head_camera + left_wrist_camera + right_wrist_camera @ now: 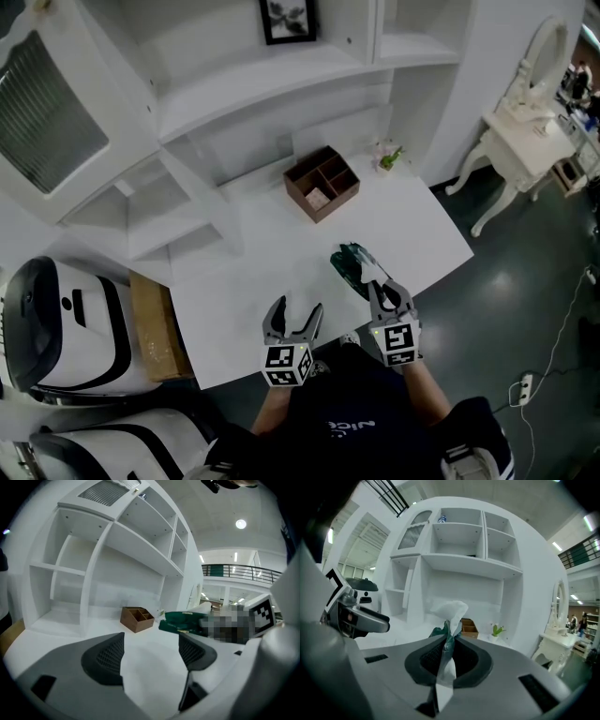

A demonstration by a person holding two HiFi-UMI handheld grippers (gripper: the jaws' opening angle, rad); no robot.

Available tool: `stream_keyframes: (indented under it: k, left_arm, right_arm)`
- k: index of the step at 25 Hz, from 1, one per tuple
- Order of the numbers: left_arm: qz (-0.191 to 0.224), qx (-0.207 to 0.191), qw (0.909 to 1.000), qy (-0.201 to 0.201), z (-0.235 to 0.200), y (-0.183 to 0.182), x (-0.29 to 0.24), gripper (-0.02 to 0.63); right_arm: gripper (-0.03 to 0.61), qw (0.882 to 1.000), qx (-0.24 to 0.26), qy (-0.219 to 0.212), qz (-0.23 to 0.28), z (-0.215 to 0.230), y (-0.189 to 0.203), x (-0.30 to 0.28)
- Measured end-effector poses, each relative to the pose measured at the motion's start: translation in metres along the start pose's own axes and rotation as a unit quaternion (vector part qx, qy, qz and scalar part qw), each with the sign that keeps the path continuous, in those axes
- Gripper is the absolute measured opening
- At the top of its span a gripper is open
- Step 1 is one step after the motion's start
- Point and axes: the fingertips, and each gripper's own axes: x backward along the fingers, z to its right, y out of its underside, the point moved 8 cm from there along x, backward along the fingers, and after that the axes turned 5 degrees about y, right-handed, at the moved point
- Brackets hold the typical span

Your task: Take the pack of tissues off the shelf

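Asker: Location of the pack of tissues (356, 265) is wanted, relative to each gripper.

Answerer: It is pinched at its near end by the right gripper (384, 292), whose jaws are pressed together on the green wrapper and a tuft of white tissue. It is held above the desk (281, 281), well apart from the shelf (244, 84).

Asker: How is its long axis laid?

Answerer: It is pointed forward and slightly left from the right gripper, toward the wooden box (322, 183). From the left gripper (298, 315) it is found ahead and to the right, near but not touched.

Asker: And the left gripper's state?

Answerer: Its jaws are spread and nothing is held between them. It is held low beside the right one, and both are aimed at the shelf. The pack is judged already off the shelf, so any coming move would be carried by the right hand alone.
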Motion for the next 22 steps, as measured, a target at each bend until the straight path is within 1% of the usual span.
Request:
stream_keyframes:
  k: [2, 4, 9, 12, 14, 15, 17, 19, 22]
  left_arm:
    - [-0.001, -0.001, 1.0000, 0.002, 0.001, 0.001, -0.001, 0.364]
    - [-0.006, -0.005, 1.0000, -0.001, 0.001, 0.001, -0.001, 0.364]
    - [-0.012, -0.005, 0.9999, -0.007, 0.000, 0.001, -0.003, 0.356]
    - [-0.006, -0.008, 0.9999, -0.006, 0.002, 0.000, -0.001, 0.234]
    - [-0.003, -0.008, 0.9999, -0.009, 0.002, -0.001, 0.000, 0.189]
    - [0.000, -0.007, 0.9999, -0.013, 0.002, -0.001, 0.000, 0.148]
    - [0.006, -0.005, 0.9997, -0.021, 0.001, -0.003, 0.001, 0.044]
    - [0.009, -0.005, 0.9997, -0.022, 0.001, -0.003, 0.001, 0.005]
    - [0.009, -0.005, 0.9999, -0.014, 0.003, -0.004, 0.000, 0.003]
  right_arm:
    - [0.018, 1.000, 0.003, -0.001, -0.016, -0.002, 0.009, -0.003]
    - [0.018, 1.000, -0.001, -0.003, -0.022, -0.003, 0.012, -0.005]
    - [0.018, 1.000, 0.003, -0.010, -0.011, -0.002, 0.005, -0.008]
    - [0.018, 1.000, 0.004, -0.015, -0.005, -0.002, 0.001, -0.009]
    - [0.018, 1.000, 0.008, -0.018, -0.001, -0.003, -0.002, -0.009]
    - [0.018, 1.000, 0.009, -0.020, 0.001, -0.003, -0.003, -0.009]
    - [0.018, 1.000, 0.007, -0.024, 0.003, -0.003, -0.004, -0.009]
    - [0.018, 1.000, 0.005, -0.026, 0.004, -0.003, -0.004, -0.010]
    - [0.018, 1.000, 0.006, -0.029, 0.007, -0.002, -0.005, -0.011]
